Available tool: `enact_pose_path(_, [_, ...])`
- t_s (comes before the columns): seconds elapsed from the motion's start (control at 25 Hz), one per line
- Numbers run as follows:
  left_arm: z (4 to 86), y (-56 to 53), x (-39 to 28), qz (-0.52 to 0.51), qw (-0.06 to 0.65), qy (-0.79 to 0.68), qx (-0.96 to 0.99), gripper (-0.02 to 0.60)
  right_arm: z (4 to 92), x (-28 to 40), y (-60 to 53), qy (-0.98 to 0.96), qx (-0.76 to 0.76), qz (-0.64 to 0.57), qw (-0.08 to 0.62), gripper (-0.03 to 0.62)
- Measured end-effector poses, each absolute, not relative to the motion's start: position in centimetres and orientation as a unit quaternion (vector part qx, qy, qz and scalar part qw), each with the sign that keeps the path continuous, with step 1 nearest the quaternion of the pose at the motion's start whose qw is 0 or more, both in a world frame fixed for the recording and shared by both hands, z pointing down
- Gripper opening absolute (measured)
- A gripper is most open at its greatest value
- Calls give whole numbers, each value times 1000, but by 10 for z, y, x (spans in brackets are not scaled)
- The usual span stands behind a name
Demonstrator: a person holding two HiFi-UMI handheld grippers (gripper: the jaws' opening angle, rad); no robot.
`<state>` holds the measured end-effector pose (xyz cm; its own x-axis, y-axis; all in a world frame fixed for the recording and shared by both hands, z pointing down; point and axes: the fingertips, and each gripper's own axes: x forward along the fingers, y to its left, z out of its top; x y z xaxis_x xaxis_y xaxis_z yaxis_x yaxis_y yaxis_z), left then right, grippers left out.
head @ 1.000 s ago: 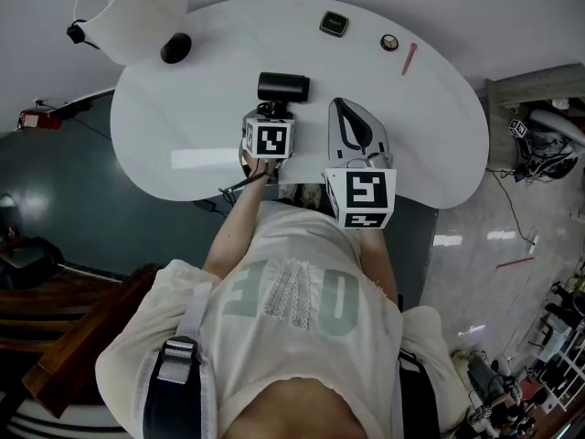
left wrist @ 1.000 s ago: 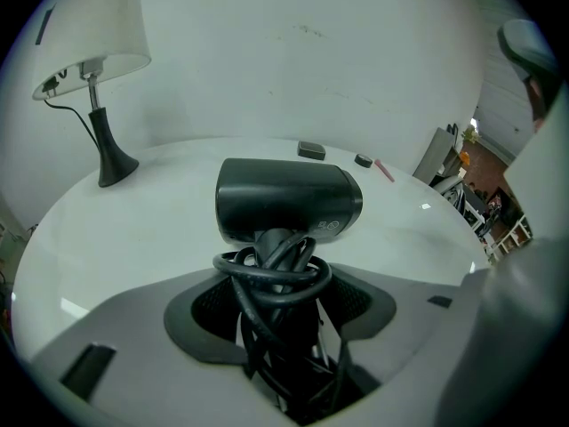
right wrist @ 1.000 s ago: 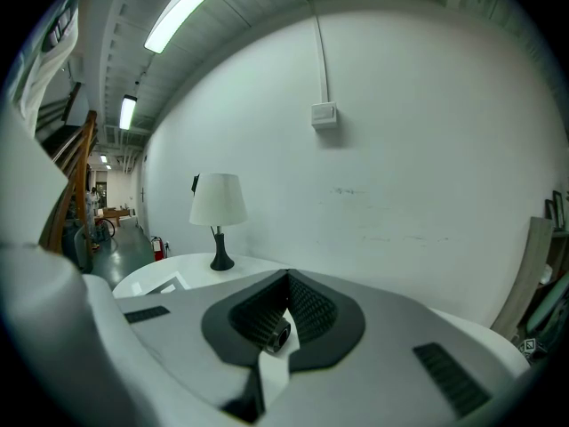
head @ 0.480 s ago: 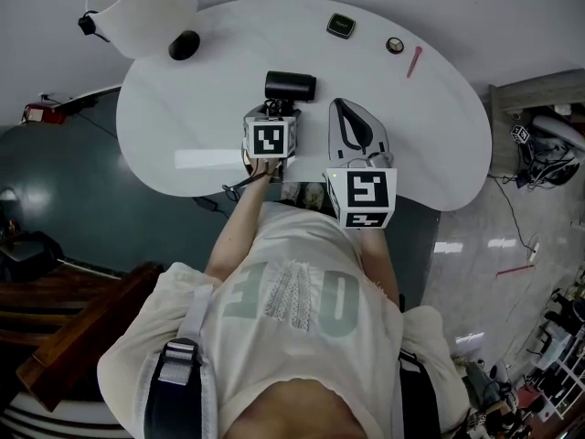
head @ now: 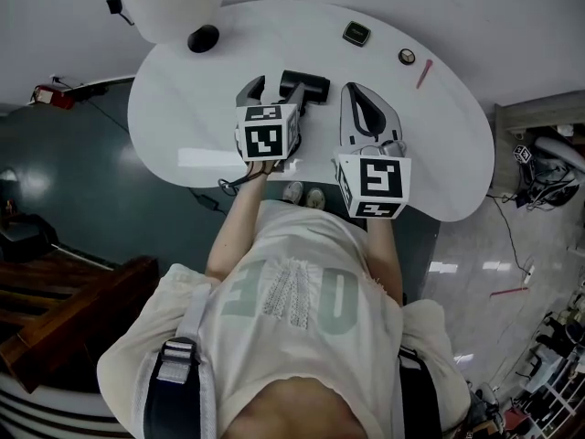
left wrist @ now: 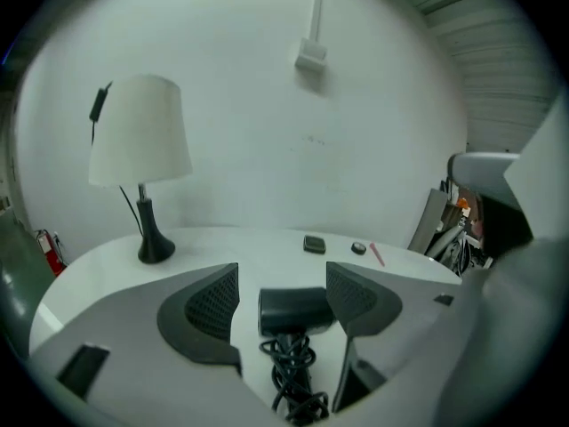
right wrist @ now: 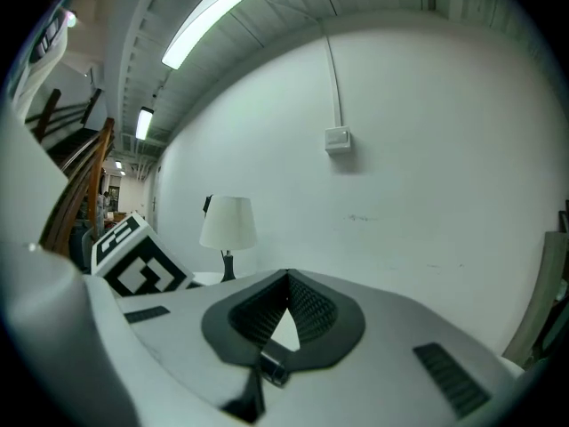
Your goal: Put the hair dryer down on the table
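The black hair dryer (head: 307, 84) lies on the white table (head: 183, 108), its barrel crosswise and its cord coiled round the handle (left wrist: 293, 376). My left gripper (head: 272, 88) stands over it with its jaws spread wide. In the left gripper view the hair dryer (left wrist: 293, 310) sits between the dark pads (left wrist: 209, 305) of the left gripper (left wrist: 283, 274), and the left pad is clearly off it. My right gripper (head: 354, 91) rests to the right of the dryer. The right gripper (right wrist: 286, 283) has its jaws together with nothing in them.
A white lamp (left wrist: 140, 140) with a black base (head: 203, 37) stands at the table's far left. At the far right lie a small dark square thing (head: 356, 33), a round thing (head: 407, 58) and a pink pen (head: 424, 73). A white wall rises behind.
The left gripper's jaws have spread apart and let go of the hair dryer, which now lies on the table. The right gripper has stayed in place.
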<state>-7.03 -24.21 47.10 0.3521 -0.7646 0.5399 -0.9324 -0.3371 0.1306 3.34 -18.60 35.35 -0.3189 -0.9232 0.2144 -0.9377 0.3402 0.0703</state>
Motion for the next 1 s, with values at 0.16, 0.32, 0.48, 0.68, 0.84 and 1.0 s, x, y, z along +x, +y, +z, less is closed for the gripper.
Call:
enact_pose_path(0.16, [386, -248, -76, 119, 140, -551, 814, 308, 322, 23, -193, -821, 565, -1, 85, 5])
enact_pose_path(0.32, [310, -238, -78, 62, 70, -555, 826, 307, 287, 15, -194, -828, 558, -27, 51, 5])
enact_pose_path(0.48, [258, -219, -70, 32, 10, -537, 843, 301, 255, 11, -188, -834, 551, -43, 11, 5])
enact_pose_path(0.68, [223, -198, -63, 5, -39, -529, 848, 172, 230, 17, -178, -829, 556, -57, -18, 5])
enact_pose_path(0.84, [218, -193, -66, -1, -55, -548, 835, 6, 226, 25, -176, -819, 571, -55, -24, 5])
enact_pose_path(1.0, [227, -194, -67, 13, -37, -547, 836, 6, 233, 27, -177, -817, 574, -49, -13, 5])
